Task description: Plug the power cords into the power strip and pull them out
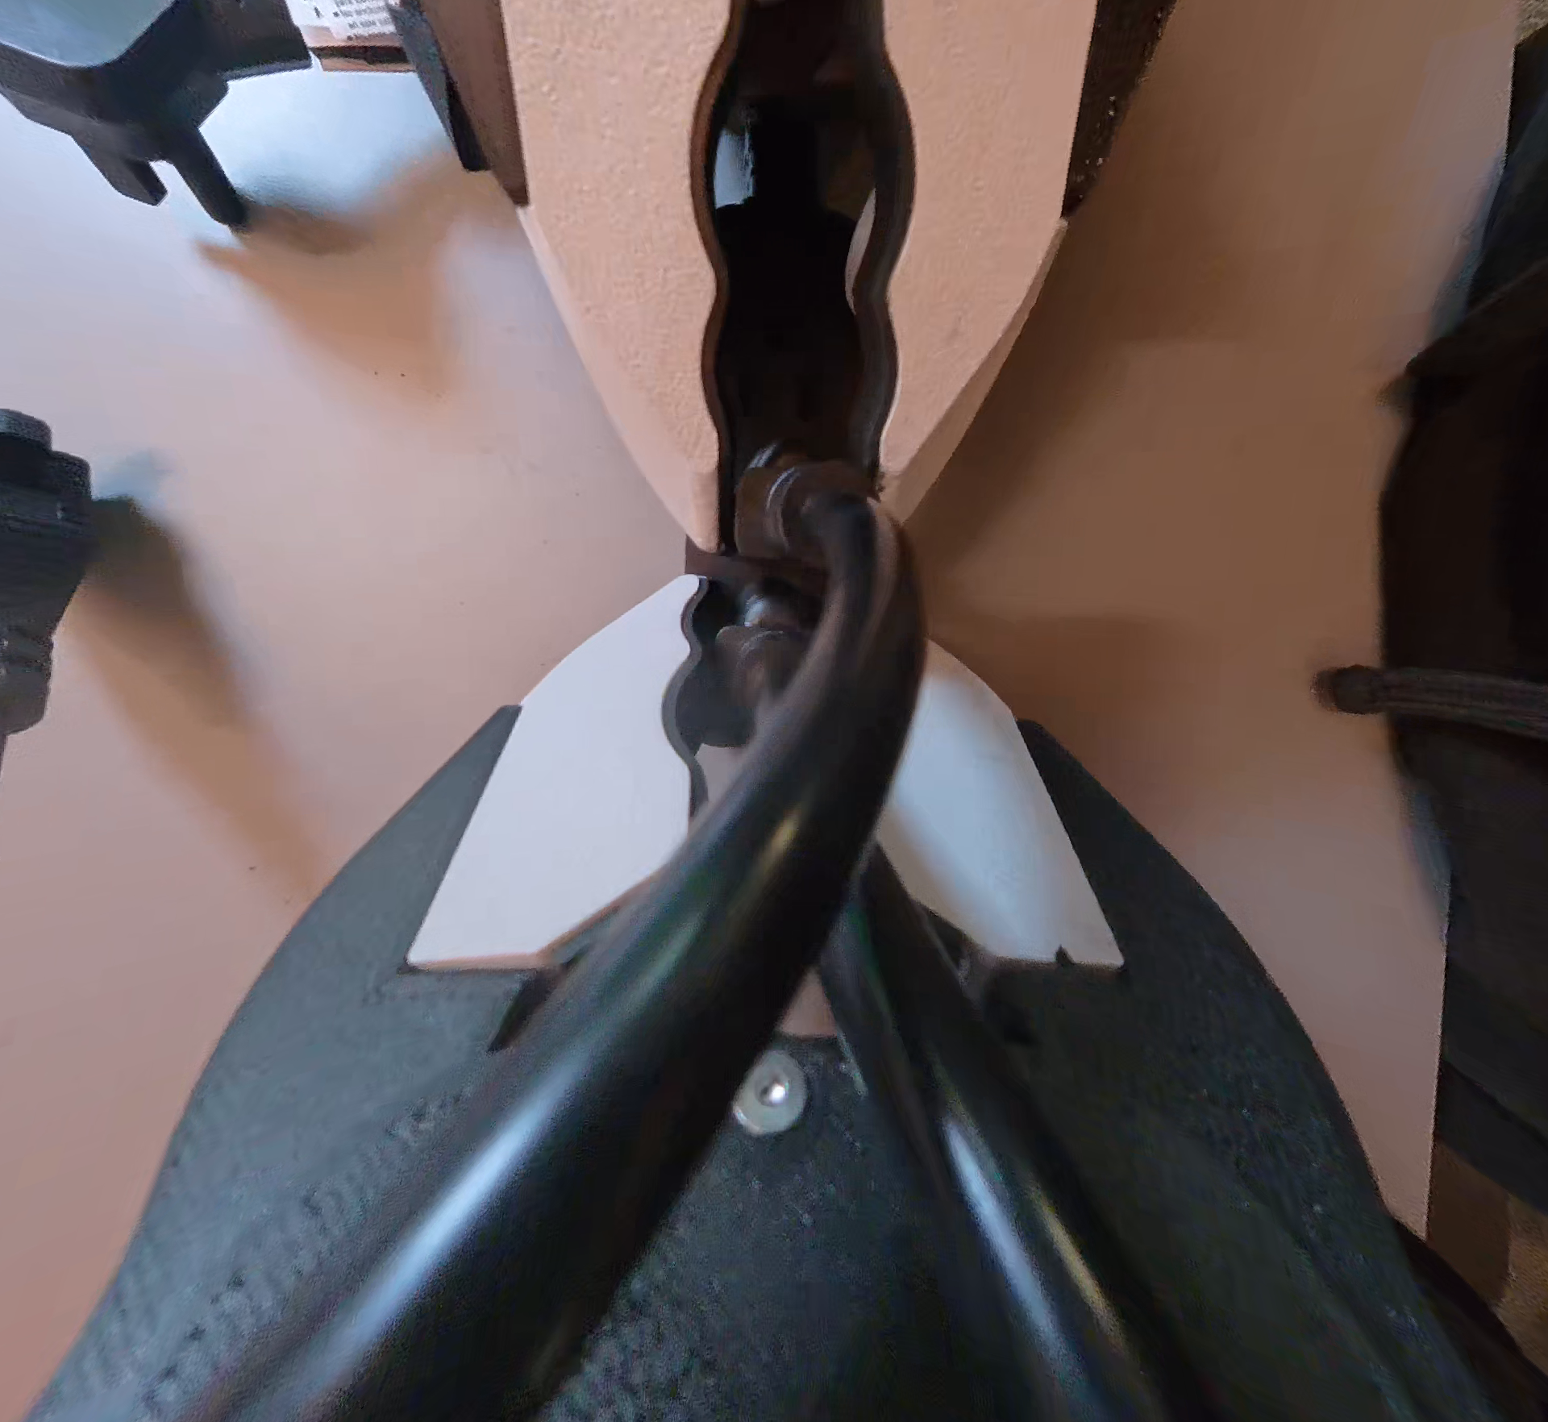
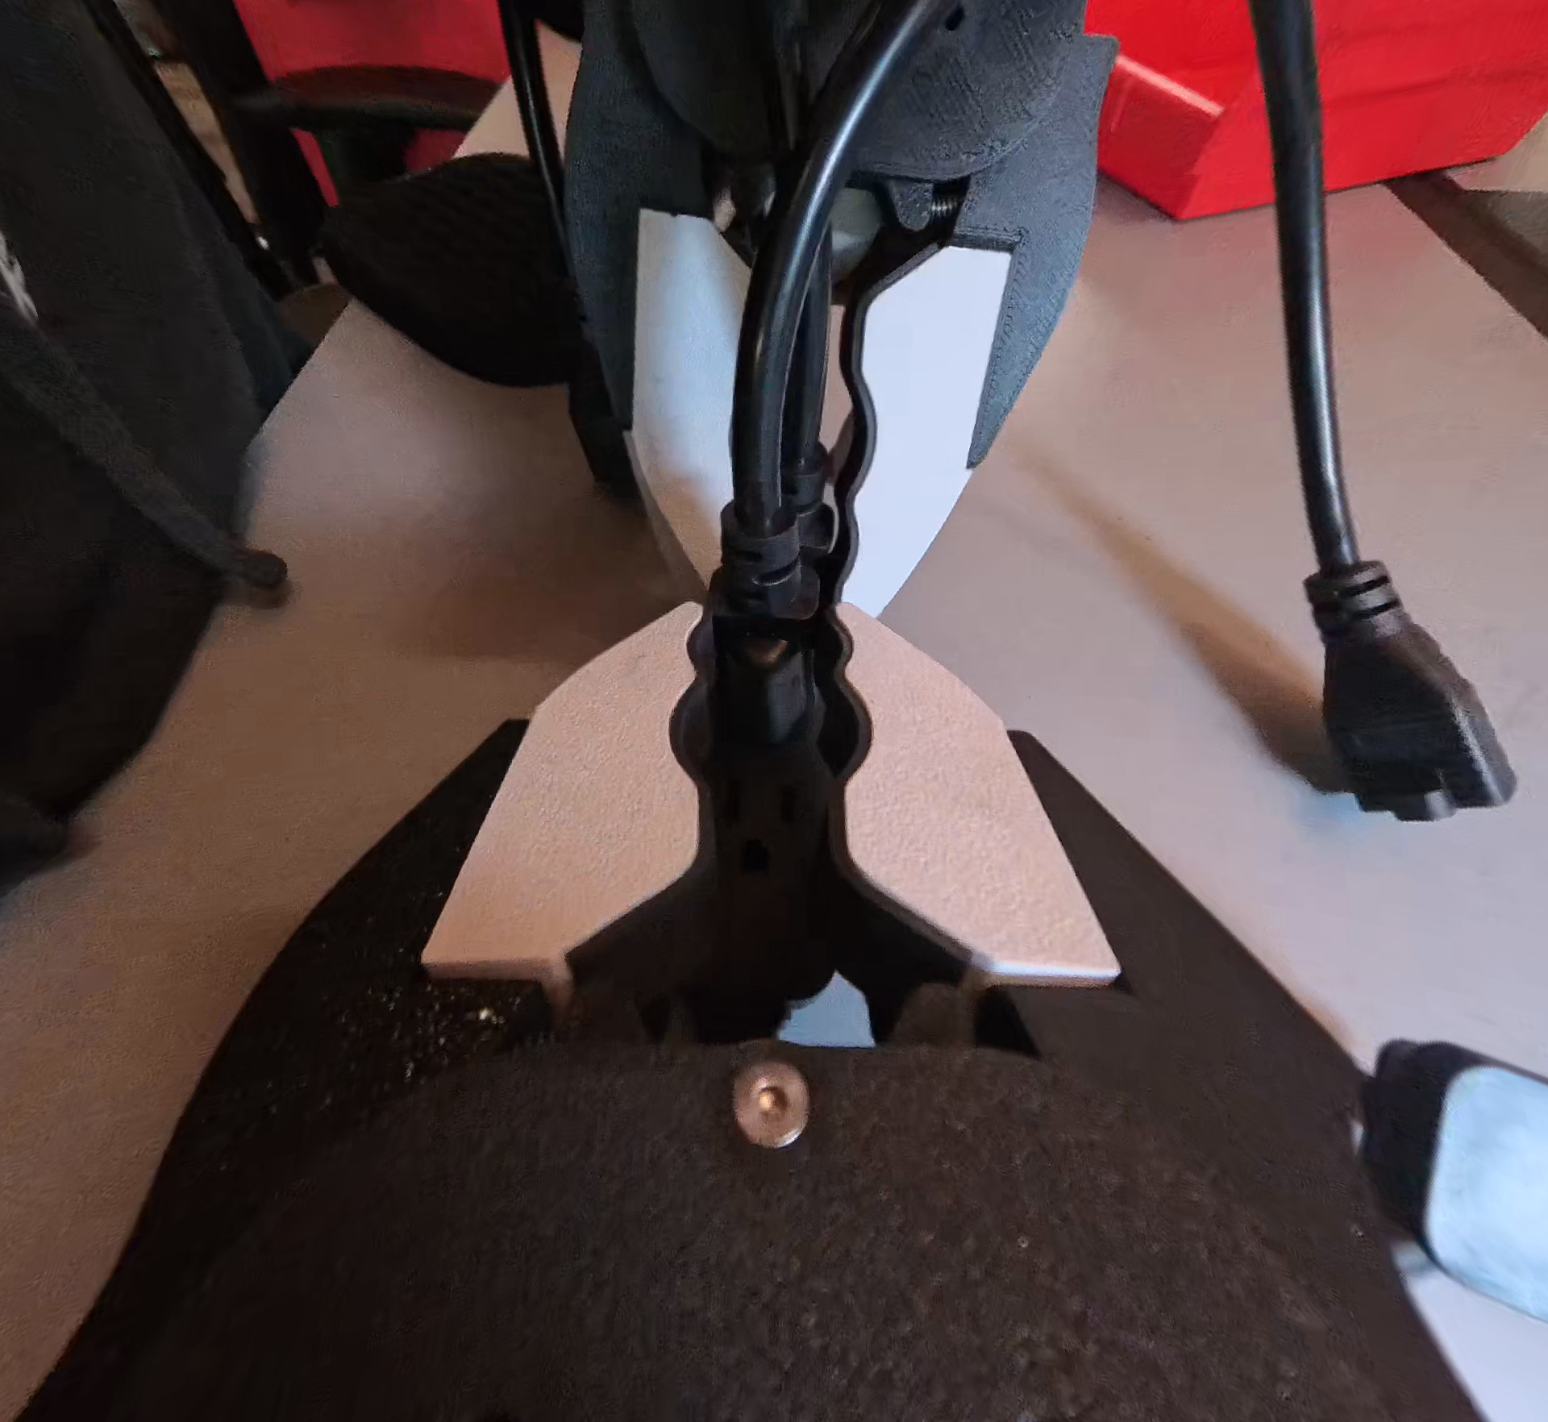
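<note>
Gripping 1 black plug (image 1: 758, 653), left gripper (image 1: 737, 594) faces right gripper (image 2: 766, 628).

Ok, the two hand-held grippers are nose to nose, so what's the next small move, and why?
Probably press the left hand-held gripper straight toward the right hand-held gripper. The left is clamped on the plug and the right on the socket block. A glint of metal at the joint suggests the plug isn't fully seated, though that's uncertain.

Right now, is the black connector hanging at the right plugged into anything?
No. The connector hangs free above the table, its end touching nothing.
</note>
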The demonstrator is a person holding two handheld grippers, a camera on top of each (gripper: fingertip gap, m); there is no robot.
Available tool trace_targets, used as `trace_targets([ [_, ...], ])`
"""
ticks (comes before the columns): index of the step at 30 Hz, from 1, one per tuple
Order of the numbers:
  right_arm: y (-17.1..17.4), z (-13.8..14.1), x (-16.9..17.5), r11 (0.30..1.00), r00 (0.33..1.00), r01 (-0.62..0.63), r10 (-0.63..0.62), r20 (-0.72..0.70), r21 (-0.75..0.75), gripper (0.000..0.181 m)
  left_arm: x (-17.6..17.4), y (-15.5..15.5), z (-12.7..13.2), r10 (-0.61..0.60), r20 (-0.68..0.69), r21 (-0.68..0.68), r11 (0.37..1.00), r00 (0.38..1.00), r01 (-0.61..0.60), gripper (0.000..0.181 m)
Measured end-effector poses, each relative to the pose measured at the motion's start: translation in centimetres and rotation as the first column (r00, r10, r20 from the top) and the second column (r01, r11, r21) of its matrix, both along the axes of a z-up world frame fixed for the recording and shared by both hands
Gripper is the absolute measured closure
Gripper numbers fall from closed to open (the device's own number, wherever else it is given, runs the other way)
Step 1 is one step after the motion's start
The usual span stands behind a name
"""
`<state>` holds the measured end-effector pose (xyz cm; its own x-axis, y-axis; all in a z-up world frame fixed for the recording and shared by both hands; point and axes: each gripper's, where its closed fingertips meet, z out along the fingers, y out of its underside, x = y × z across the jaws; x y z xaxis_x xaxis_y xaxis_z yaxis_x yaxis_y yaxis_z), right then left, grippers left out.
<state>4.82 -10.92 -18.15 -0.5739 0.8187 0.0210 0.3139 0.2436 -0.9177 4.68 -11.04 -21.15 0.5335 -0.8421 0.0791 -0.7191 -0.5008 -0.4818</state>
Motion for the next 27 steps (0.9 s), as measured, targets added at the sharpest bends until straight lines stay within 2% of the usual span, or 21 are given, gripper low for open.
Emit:
trace_targets([
  [2,0.5,0.0,-0.3,0.994,0.998,-0.005,0.012,0.063,-0.107,0.160,0.1,0.1,0.0,0.005,-0.007,0.021,1.000,1.000,-0.005,0.157],
  [4,0.7,0.1,-0.4,0.980,0.993,-0.017,0.040,0.114,-0.201,0.160,0.1,0.2,0.1,0.014,-0.010,0.018,1.000,1.000,-0.013,0.156],
  [6,0.4,0.1,-0.3,0.991,0.997,-0.011,0.022,0.078,-0.137,0.160,0.0,0.1,0.0,0.020,0.011,0.010,1.000,1.000,-0.020,0.156],
  [8,-0.2,0.2,0.0,1.000,1.000,-0.005,0.005,0.000,-0.009,0.160,0.1,0.0,0.0,0.021,0.028,0.002,1.000,0.999,-0.021,0.149],
  [10,-0.2,0.2,0.0,0.999,1.000,-0.004,0.005,-0.023,0.032,0.160,0.1,0.0,0.0,0.029,0.039,0.012,1.000,0.999,-0.029,0.149],
  [11,-0.1,0.2,0.0,1.000,1.000,-0.008,0.008,-0.012,0.007,0.160,0.1,0.0,0.0,0.027,0.033,0.022,0.999,0.999,-0.028,0.149],
  [14,0.8,0.2,-0.6,0.976,0.993,-0.005,0.030,0.113,-0.216,0.160,0.1,0.2,0.1,0.034,0.009,0.046,0.998,0.999,-0.034,0.156],
  [15,0.8,0.2,-0.6,0.977,0.993,-0.003,0.027,0.113,-0.215,0.160,0.0,0.2,0.1,0.034,0.015,0.037,0.999,0.999,-0.035,0.156],
  [17,0.4,0.5,-0.6,0.994,1.000,0.007,-0.004,0.029,-0.112,0.159,-0.3,0.4,0.0,0.040,0.030,0.033,0.999,0.999,-0.041,0.156],
  [18,-1.9,2.6,0.6,0.980,0.989,-0.134,0.122,-0.089,-0.150,0.159,-0.7,0.9,0.0,0.064,0.029,0.052,0.996,0.998,-0.066,0.154],
  [19,-3.7,4.3,1.2,0.955,0.976,-0.204,0.180,-0.126,-0.214,0.159,-1.5,1.7,0.1,0.094,0.013,0.084,0.992,0.995,-0.095,0.154],
  [20,-2.5,2.2,0.3,0.994,0.990,-0.107,0.107,-0.089,-0.001,0.159,-1.5,1.3,0.1,0.075,0.001,0.066,0.995,0.997,-0.074,0.154],
  [21,-0.5,0.8,0.1,0.991,0.995,-0.040,0.051,-0.090,0.128,0.159,-0.5,0.0,0.1,0.000,-0.009,0.059,0.998,1.000,0.001,0.153],
  [22,1.0,2.1,0.2,0.999,0.996,0.005,-0.010,-0.092,-0.046,0.159,0.4,-0.8,0.2,-0.028,0.023,0.057,0.998,0.999,0.026,0.153],
  [23,2.4,3.4,0.5,0.989,0.993,0.028,-0.043,-0.105,-0.142,0.159,0.8,-1.1,0.2,0.000,0.070,0.037,0.999,0.998,-0.002,0.154],
  [24,3.0,4.9,0.8,0.986,0.985,0.016,-0.043,-0.165,-0.163,0.158,0.6,-0.8,0.2,0.031,0.095,0.038,0.999,0.995,-0.035,0.149],
  [25,3.0,6.0,1.1,0.989,0.978,-0.003,-0.029,-0.208,-0.150,0.158,0.2,-0.2,0.2,0.057,0.096,0.058,0.996,0.994,-0.063,0.154],
  [27,3.6,7.0,1.2,0.989,0.973,0.011,-0.045,-0.226,-0.149,0.159,-0.4,0.4,0.2,0.086,0.089,0.087,0.992,0.992,-0.093,0.155],
])
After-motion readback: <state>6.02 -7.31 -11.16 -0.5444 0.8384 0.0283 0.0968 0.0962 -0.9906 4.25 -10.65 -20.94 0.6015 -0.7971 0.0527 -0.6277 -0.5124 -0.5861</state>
